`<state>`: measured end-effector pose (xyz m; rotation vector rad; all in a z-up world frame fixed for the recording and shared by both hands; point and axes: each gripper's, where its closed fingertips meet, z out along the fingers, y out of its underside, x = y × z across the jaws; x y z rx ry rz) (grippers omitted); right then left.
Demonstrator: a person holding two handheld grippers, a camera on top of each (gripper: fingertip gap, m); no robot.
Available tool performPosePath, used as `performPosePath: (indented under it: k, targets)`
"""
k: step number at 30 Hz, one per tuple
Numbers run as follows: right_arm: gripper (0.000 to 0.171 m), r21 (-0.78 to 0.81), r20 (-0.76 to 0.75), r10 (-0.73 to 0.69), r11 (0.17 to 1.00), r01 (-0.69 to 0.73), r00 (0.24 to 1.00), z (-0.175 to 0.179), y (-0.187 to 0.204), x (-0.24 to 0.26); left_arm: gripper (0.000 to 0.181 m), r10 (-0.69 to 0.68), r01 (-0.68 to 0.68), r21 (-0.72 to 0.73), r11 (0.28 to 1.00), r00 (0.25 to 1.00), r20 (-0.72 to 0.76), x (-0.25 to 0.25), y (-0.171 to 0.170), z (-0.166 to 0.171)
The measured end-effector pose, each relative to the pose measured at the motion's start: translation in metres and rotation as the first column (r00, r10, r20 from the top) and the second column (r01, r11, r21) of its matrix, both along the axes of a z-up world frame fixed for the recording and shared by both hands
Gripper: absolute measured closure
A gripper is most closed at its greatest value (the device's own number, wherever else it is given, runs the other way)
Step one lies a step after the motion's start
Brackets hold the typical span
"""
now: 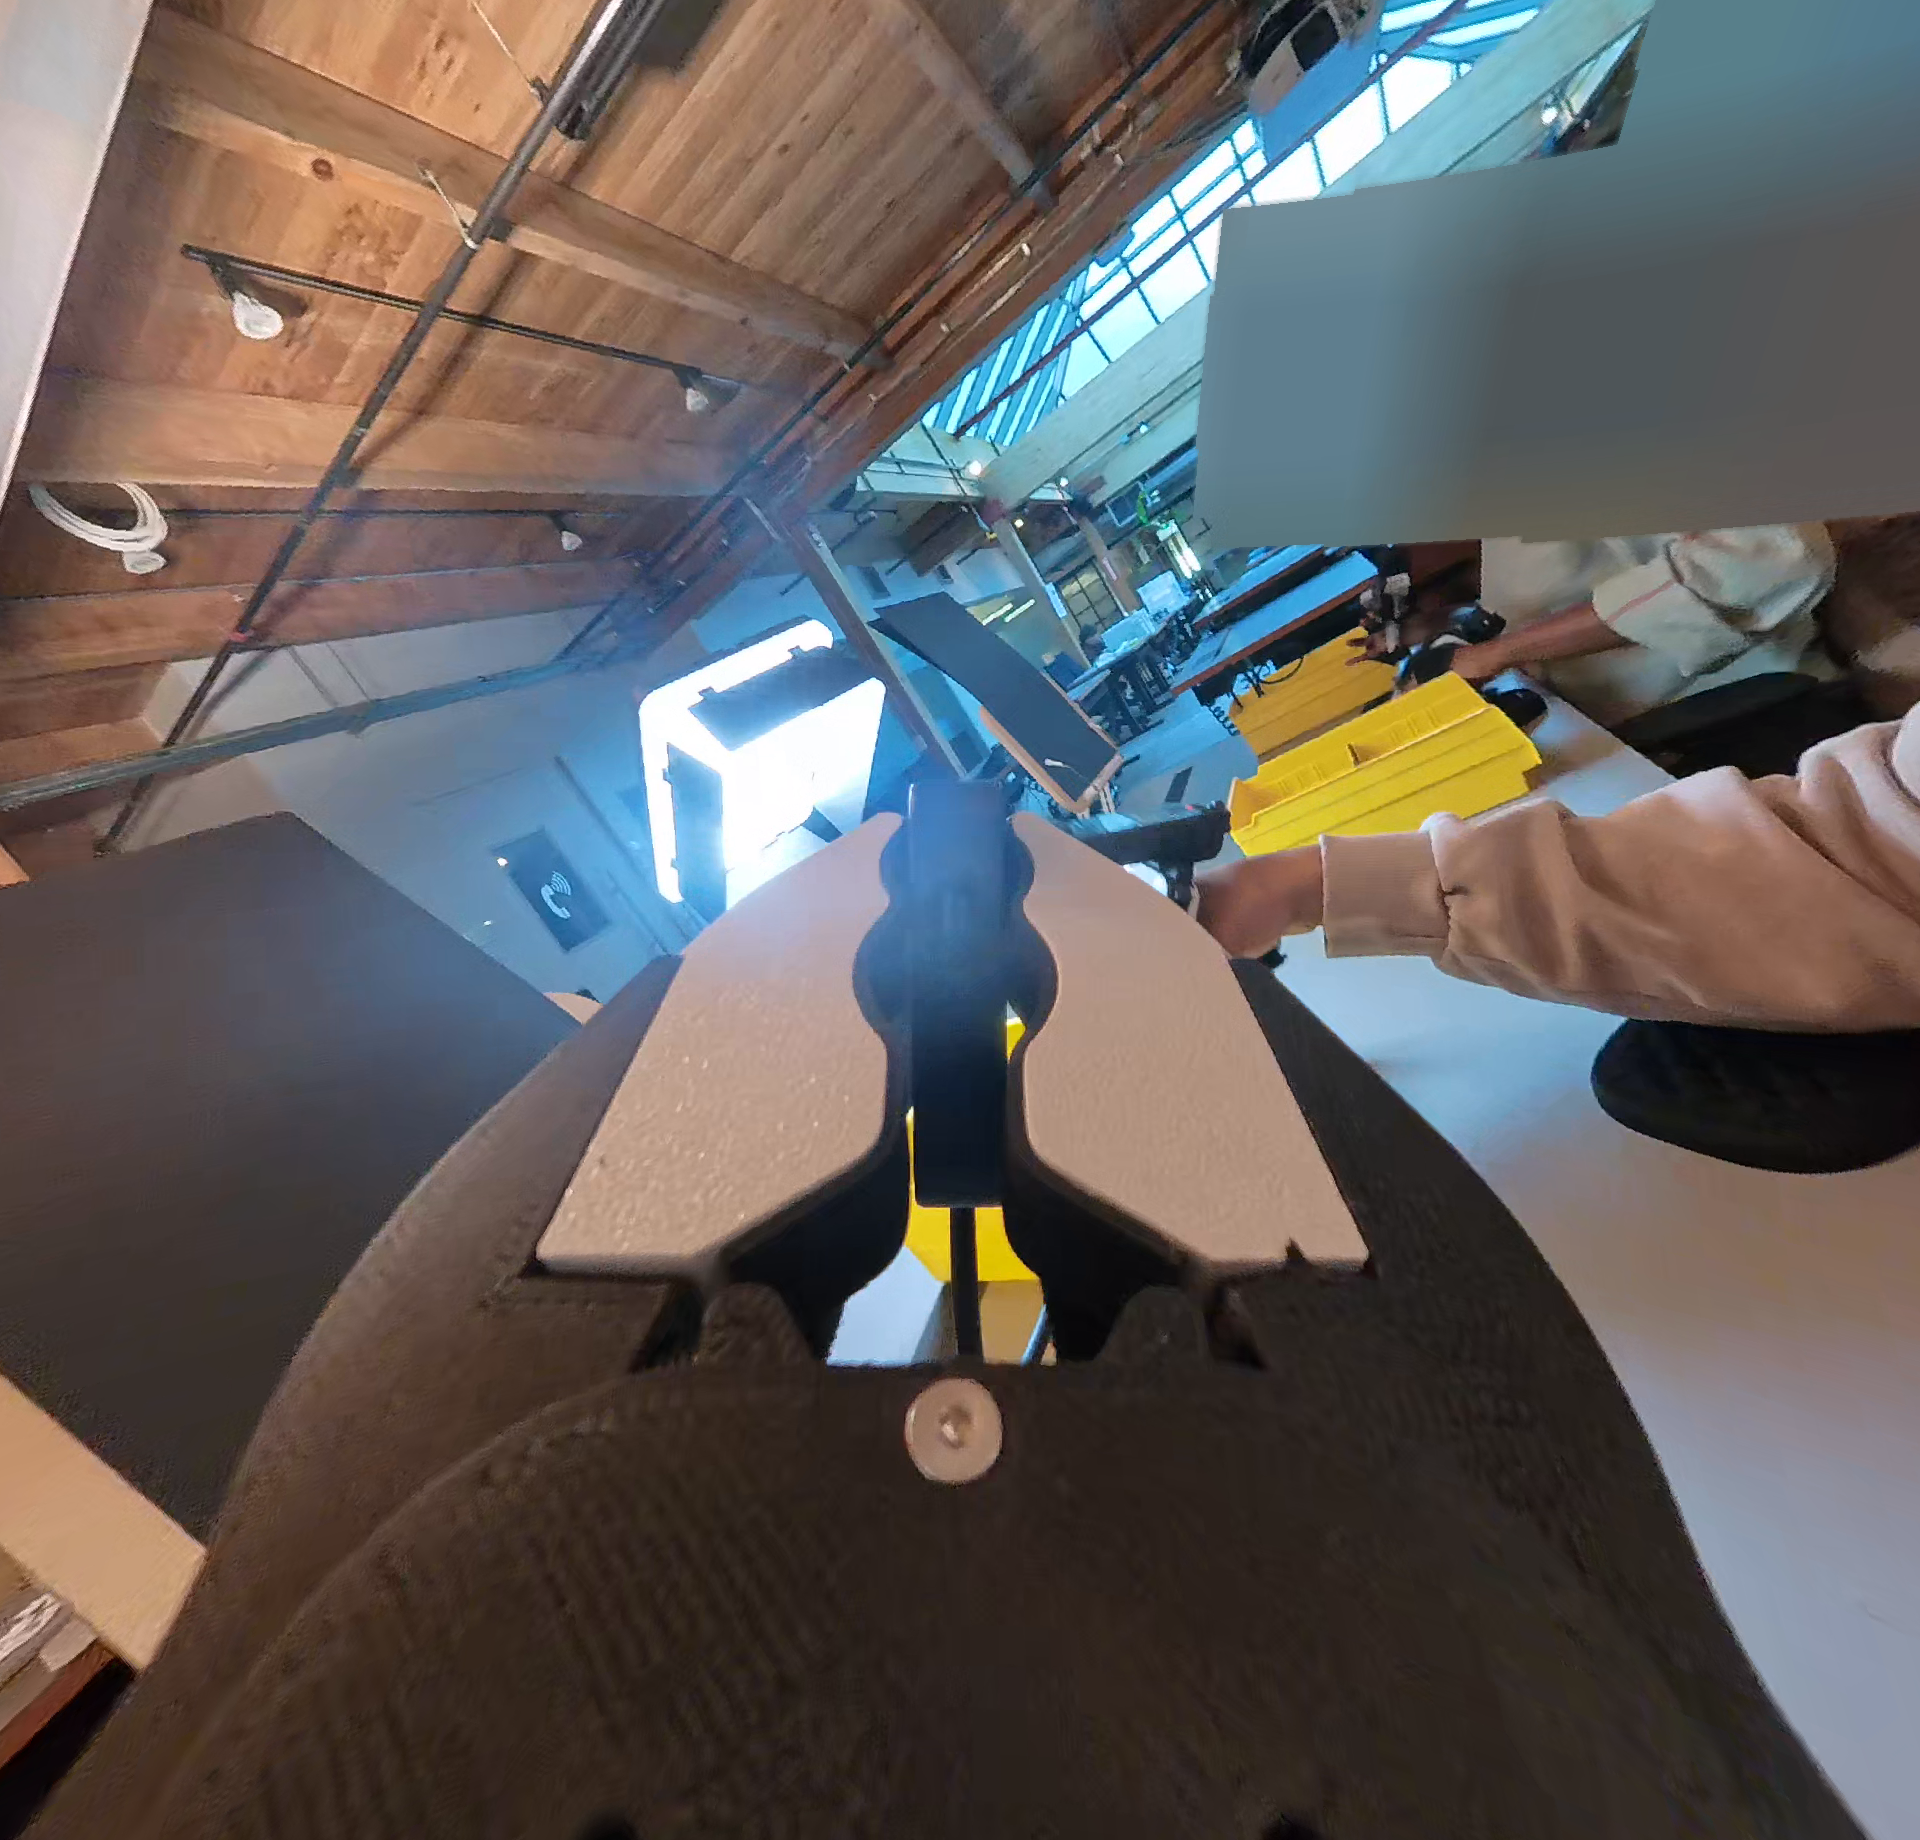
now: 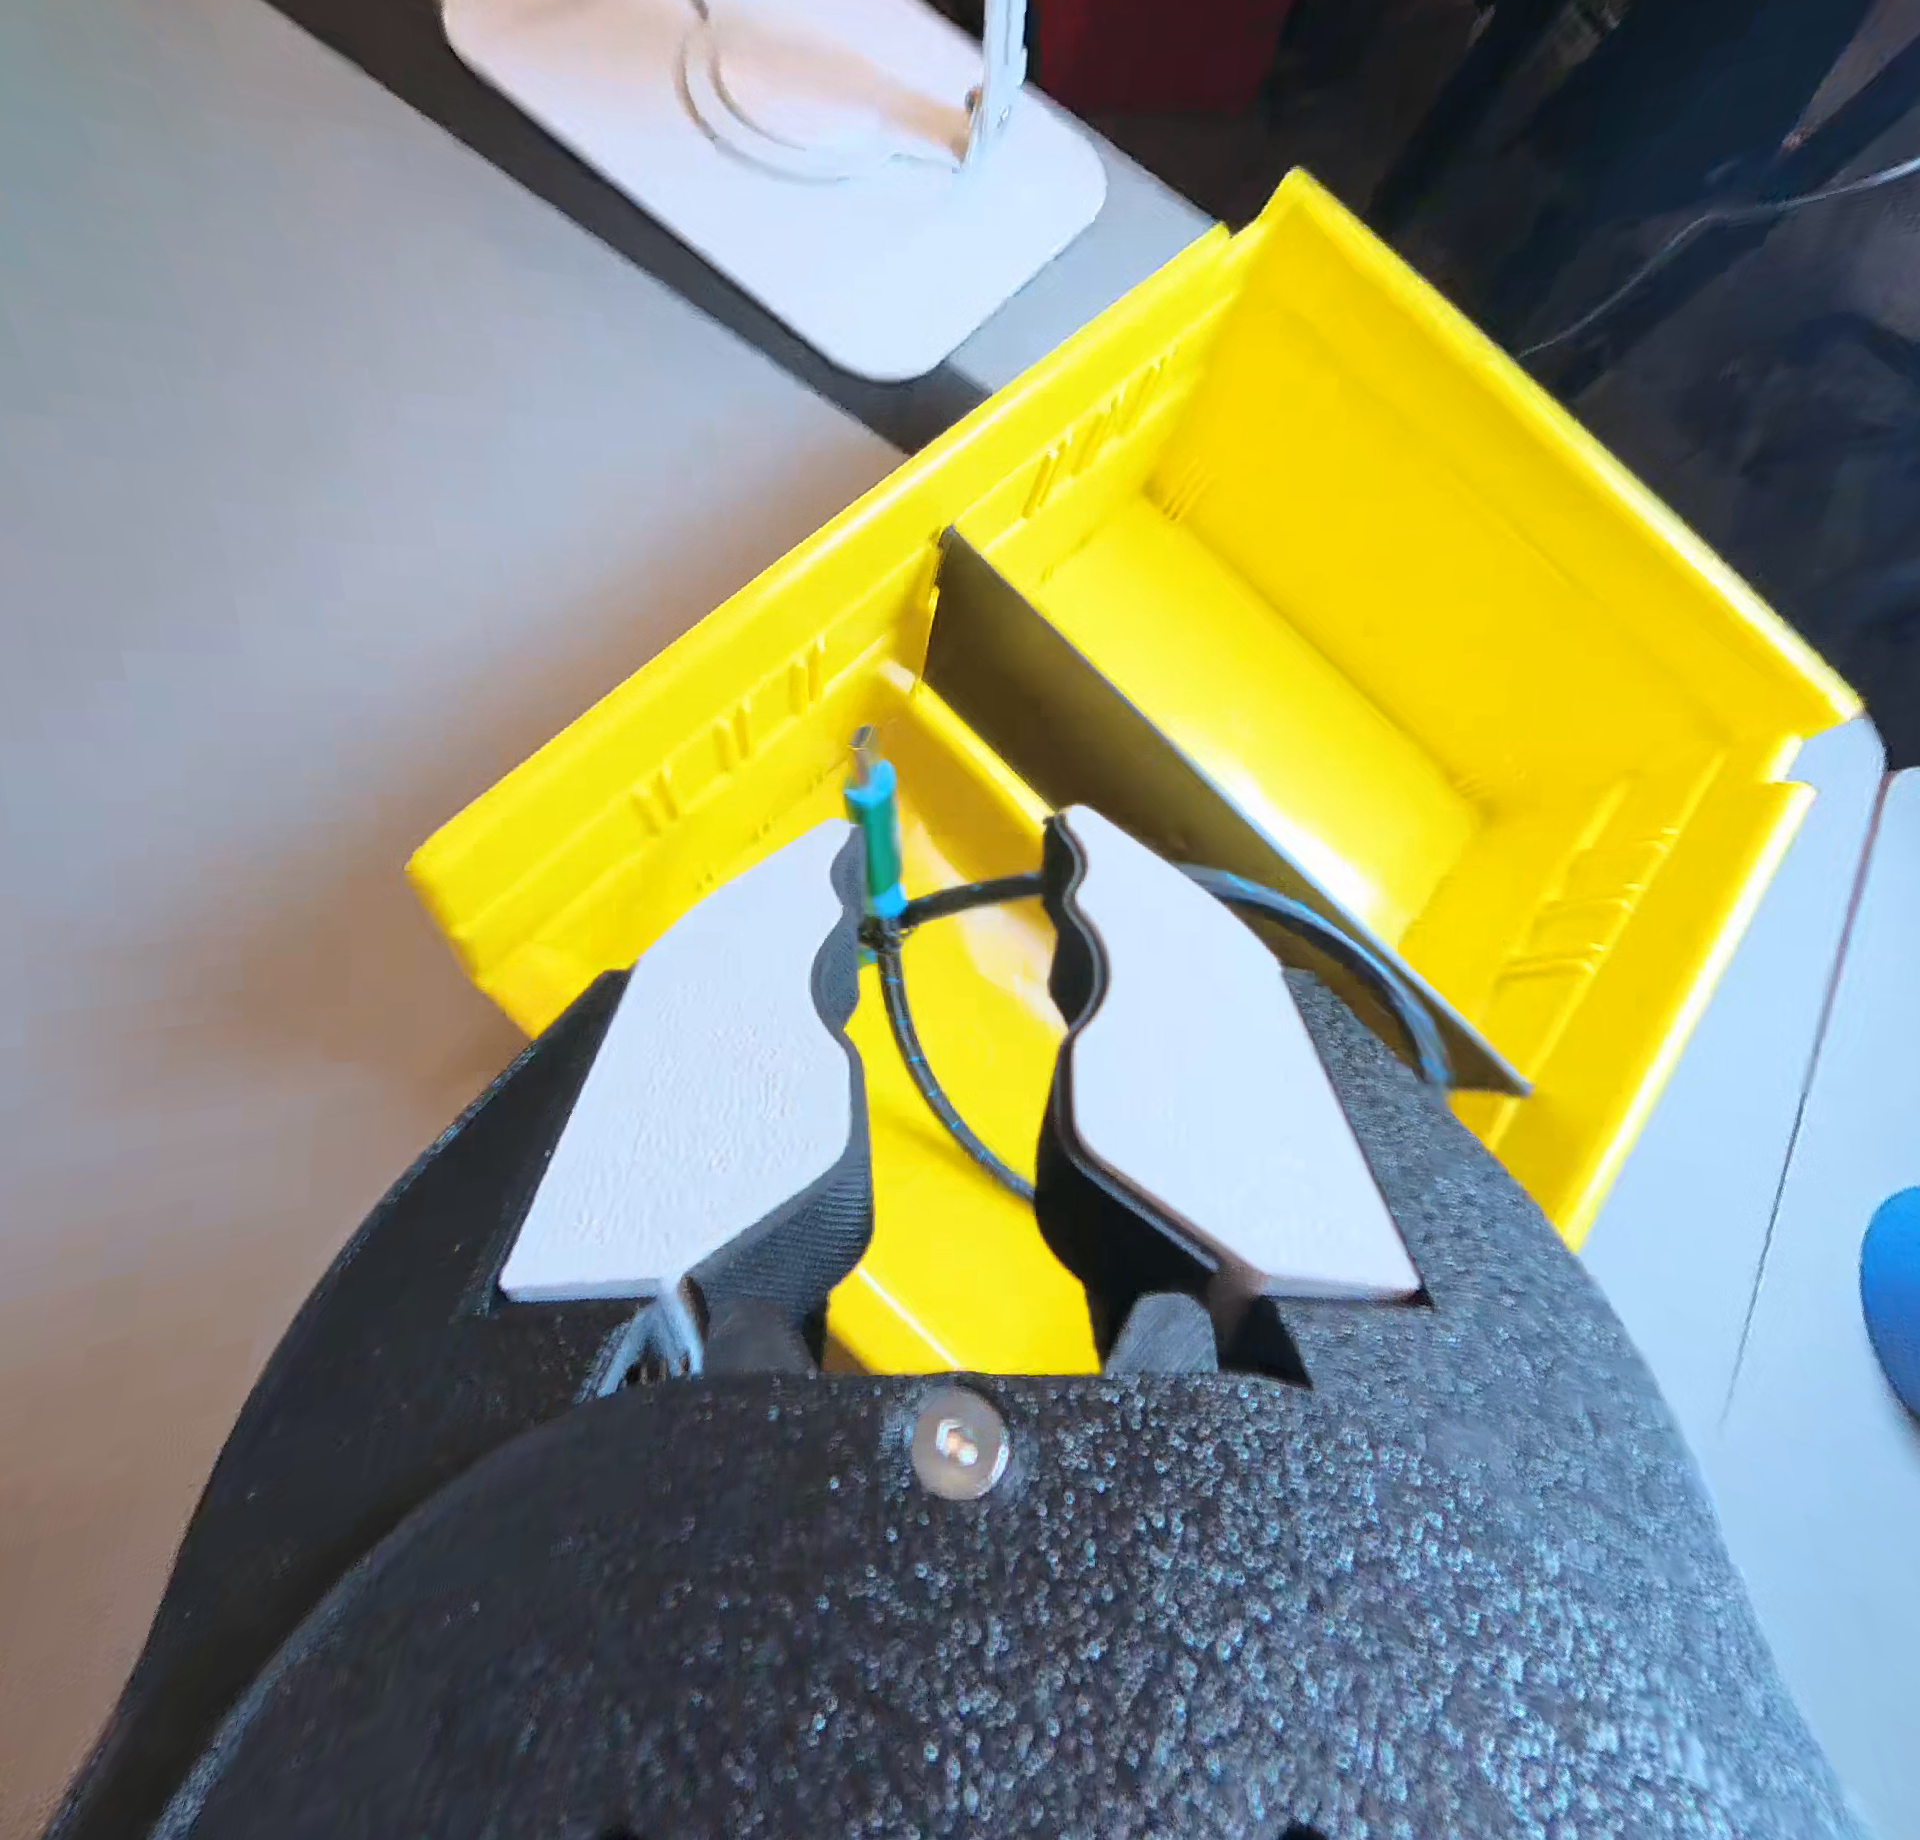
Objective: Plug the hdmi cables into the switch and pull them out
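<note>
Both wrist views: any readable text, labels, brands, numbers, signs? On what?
Left wrist view: dark square wall sign bears only a white pictogram, no letters.
Black block held in the left claw: no marking visible.
Right wrist view: none; yellow plastic divided bin shows moulded ridges, not characters.

Left wrist view: tilted upward toward the wooden plank ceiling (image 1: 520, 180). Right wrist view: close, looking down into the yellow plastic divided bin (image 2: 1351, 585).

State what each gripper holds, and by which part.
Left gripper: shut on a flat black device, clamped across its thin sides. Right gripper: open, empty, above the cable.
</note>
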<state>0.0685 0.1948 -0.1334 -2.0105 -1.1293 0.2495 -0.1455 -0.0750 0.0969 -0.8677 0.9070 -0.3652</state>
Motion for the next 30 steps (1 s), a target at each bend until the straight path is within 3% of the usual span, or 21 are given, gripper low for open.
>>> performPosePath:
  k: [1,3,5,10,12,15,20,25,30]
  targets:
    - [0.134,0.038,-0.032,0.0,0.999,0.001,0.999,0.011,0.0,-0.002,0.167,-0.003,0.002,-0.009,1.0,1.0,-0.013,0.003,0.002,-0.003]
    - [0.131,0.126,-0.121,0.033,0.992,-0.017,0.992,0.041,-0.006,-0.01,0.167,-0.017,0.017,-0.025,1.0,1.0,-0.026,0.009,0.004,-0.008]
    - [0.13,0.207,-0.214,0.164,0.971,-0.119,0.963,0.075,-0.028,-0.026,0.167,-0.033,0.032,-0.047,0.998,0.999,-0.032,0.015,0.008,-0.013]
    - [0.132,0.411,-0.28,0.586,0.789,-0.456,0.761,0.138,-0.133,-0.082,0.167,-0.089,0.081,-0.115,0.99,0.994,-0.061,0.036,0.018,-0.033]
    - [0.133,0.456,-0.232,0.721,0.673,-0.582,0.653,0.142,-0.179,-0.105,0.167,-0.116,0.104,-0.148,0.983,0.99,-0.075,0.048,0.021,-0.042]
    - [0.134,0.504,-0.154,0.817,0.549,-0.667,0.555,0.137,-0.223,-0.134,0.167,-0.176,0.156,-0.19,0.969,0.98,-0.092,0.068,0.019,-0.054]
    - [0.156,0.543,-0.133,0.87,0.464,-0.7,0.474,0.135,-0.242,-0.143,0.165,-0.221,0.182,-0.216,0.959,0.96,-0.17,0.086,0.015,-0.07]
    - [0.157,0.488,-0.116,0.821,0.538,-0.688,0.559,0.121,-0.205,-0.13,0.161,-0.037,-0.029,-0.238,0.971,0.963,-0.266,0.076,0.045,-0.086]
    - [0.157,0.513,-0.182,0.68,0.682,-0.522,0.71,0.127,-0.145,-0.102,0.163,0.113,-0.179,-0.21,0.961,0.95,-0.29,0.049,0.063,-0.084]
